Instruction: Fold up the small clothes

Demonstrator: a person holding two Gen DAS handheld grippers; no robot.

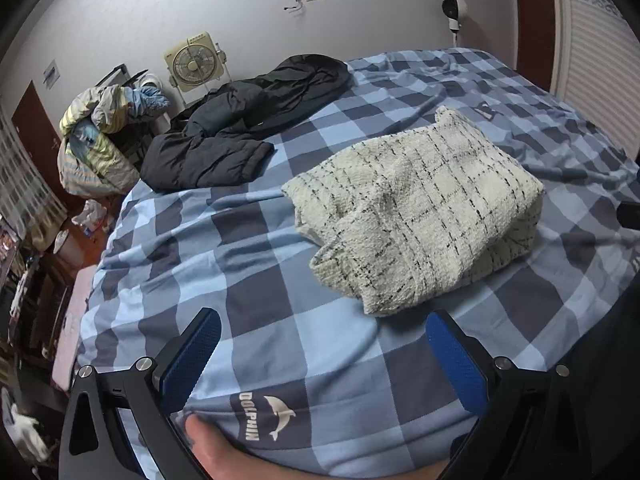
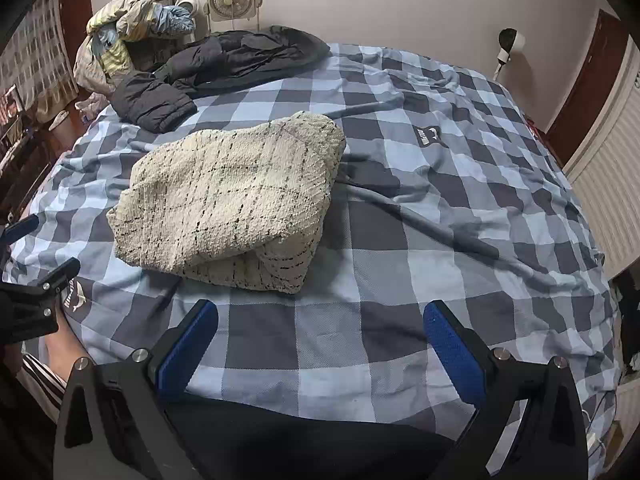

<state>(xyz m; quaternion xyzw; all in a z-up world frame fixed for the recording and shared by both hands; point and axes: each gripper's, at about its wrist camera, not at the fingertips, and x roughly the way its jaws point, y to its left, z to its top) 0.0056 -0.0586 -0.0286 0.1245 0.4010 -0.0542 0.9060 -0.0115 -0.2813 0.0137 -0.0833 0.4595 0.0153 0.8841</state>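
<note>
Tongs first: the left gripper point(image 1: 324, 354) has its blue pads spread wide with nothing between them, hovering over the near edge of the bed point(image 1: 248, 280). The right gripper point(image 2: 320, 346) is likewise gaping and empty, low over the checked cover. Neither touches cloth.

Just beyond both sits the sweater point(image 2: 228, 200), cream with dark flecked lines, lying near the middle of the bed as a thick bundle already doubled over, one layer showing under the top at its near right corner. It looks close to finished, though the edges are uneven.

Further off, a black jacket point(image 1: 240, 124) lies at the far left side, well apart from the sweater, with a heap of laundry point(image 1: 100, 136) and a fan point(image 1: 194, 62) beyond the bed.

Risk, as I judge it: the knit is bulky and soft, so a pinch on only the top layer could drag it and undo the fold. A low grab might also catch the cover beneath.
</note>
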